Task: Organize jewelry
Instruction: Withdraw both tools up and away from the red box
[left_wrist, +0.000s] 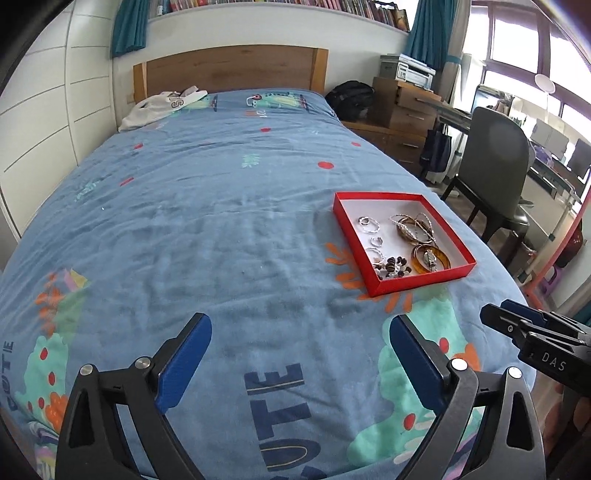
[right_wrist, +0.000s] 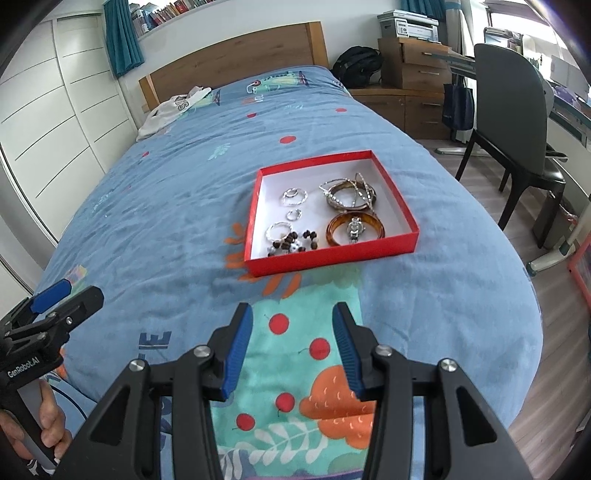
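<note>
A shallow red box (left_wrist: 424, 279) (right_wrist: 332, 255) with a white inside lies on the blue bedspread. It holds silver rings (right_wrist: 293, 196), a pile of bangles (right_wrist: 351, 194), an amber bangle (right_wrist: 354, 229) with a small watch across it, and a dark bead bracelet (right_wrist: 291, 243). My left gripper (left_wrist: 301, 354) is open and empty, hovering over the bed, with the box ahead to its right. My right gripper (right_wrist: 292, 347) is open and empty, with the box straight ahead. Each gripper shows at the edge of the other's view.
A white garment (left_wrist: 162, 107) lies by the wooden headboard. To the right of the bed stand a dark chair (right_wrist: 517, 122), wooden drawers (right_wrist: 413, 70) with a printer on top, a black backpack (right_wrist: 356, 64) and a desk. White cupboards line the left wall.
</note>
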